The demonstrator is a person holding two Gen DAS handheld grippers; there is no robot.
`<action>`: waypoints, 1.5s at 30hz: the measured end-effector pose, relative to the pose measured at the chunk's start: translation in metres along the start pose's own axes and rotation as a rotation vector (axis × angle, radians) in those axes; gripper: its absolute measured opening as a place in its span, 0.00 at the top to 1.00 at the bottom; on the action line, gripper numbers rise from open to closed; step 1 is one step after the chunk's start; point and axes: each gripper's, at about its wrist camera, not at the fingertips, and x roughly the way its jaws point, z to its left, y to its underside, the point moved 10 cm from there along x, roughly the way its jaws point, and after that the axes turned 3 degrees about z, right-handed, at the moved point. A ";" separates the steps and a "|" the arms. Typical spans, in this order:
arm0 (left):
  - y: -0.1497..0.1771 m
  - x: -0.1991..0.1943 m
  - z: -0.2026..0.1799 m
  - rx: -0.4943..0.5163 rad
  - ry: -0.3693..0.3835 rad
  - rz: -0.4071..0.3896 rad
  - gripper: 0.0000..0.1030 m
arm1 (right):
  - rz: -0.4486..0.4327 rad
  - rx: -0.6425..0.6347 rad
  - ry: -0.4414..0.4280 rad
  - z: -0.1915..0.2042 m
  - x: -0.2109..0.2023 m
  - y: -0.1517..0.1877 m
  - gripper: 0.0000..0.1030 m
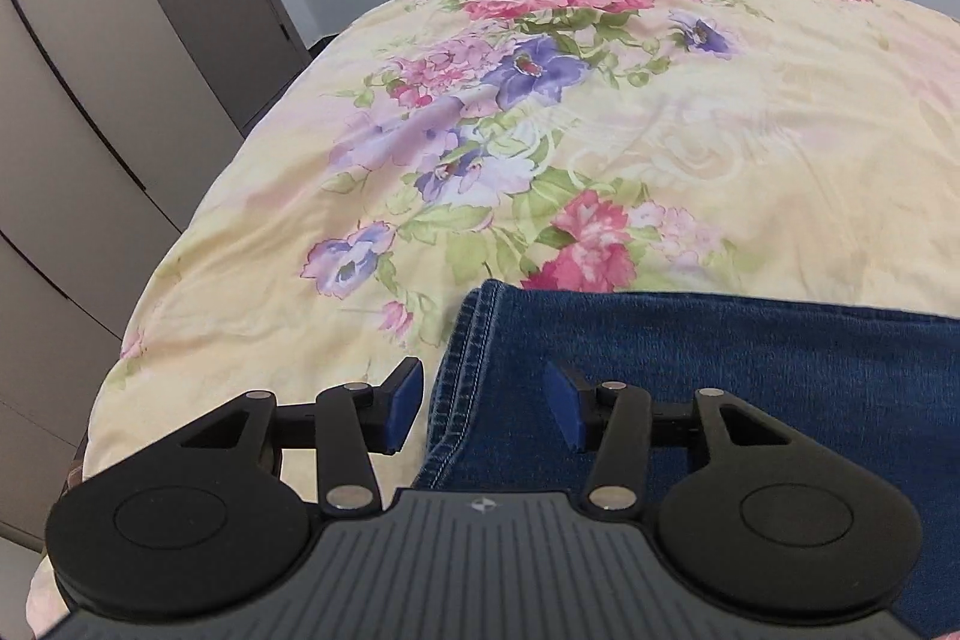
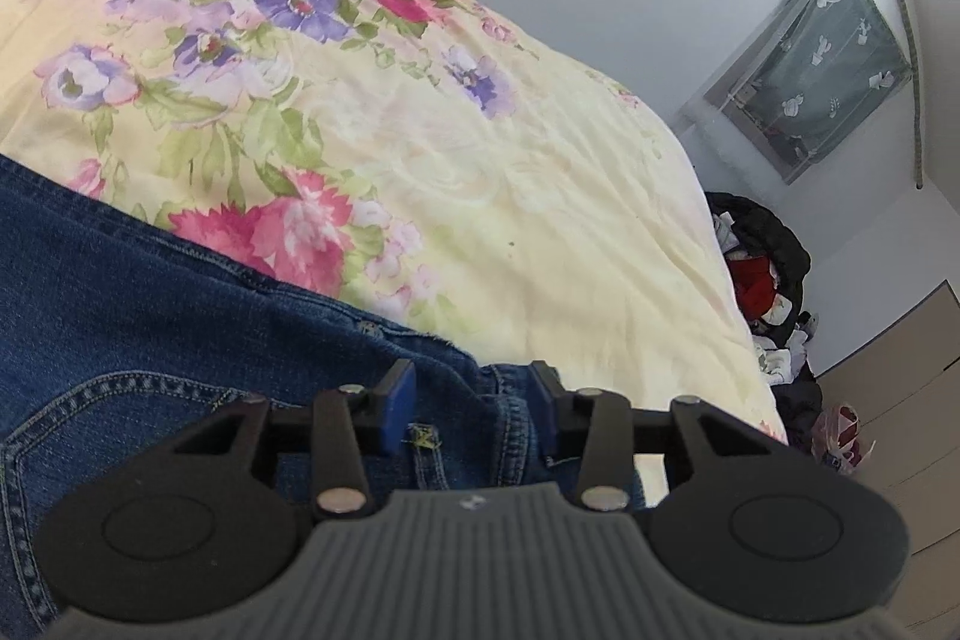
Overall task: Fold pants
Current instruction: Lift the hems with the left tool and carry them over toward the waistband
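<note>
left fingers [image 1: 405,403] parted astride jeans [image 1: 720,376] hem, right fingers [image 2: 401,404] seemingly astride waistband

Ahead of the left gripper [image 1: 485,409], the jeans [image 1: 720,370] are mid-blue denim, coarse-woven and matt, with pale raised stitching along the hem between the blue fingers [image 1: 403,403], whose pads look smooth and rubbery. Beyond them the floral bedcover [image 1: 660,147] is soft, matt, lightly creased cloth. The right gripper [image 2: 474,409] has matt black plastic arms, shiny metal pivot pins and a ribbed grey body; denim with yellow stitching lies between its fingers [image 2: 401,400].
</note>
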 end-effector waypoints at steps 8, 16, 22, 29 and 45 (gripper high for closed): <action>-0.011 -0.003 -0.007 -0.094 0.121 -0.049 0.42 | 0.029 0.137 -0.029 -0.047 -0.018 0.008 0.61; -0.022 0.024 0.007 -0.203 0.209 -0.073 0.33 | 0.137 0.188 0.008 -0.050 0.018 0.044 0.58; -0.007 0.064 0.008 -0.229 0.201 -0.031 0.33 | 0.166 0.172 0.013 -0.036 0.033 0.051 0.56; -0.005 0.067 -0.005 -0.206 0.167 -0.034 0.89 | 0.181 0.133 0.061 -0.028 0.037 0.050 0.53; -0.032 0.036 -0.010 0.000 -0.156 -0.117 0.91 | 0.086 0.054 0.110 -0.019 0.007 0.021 0.53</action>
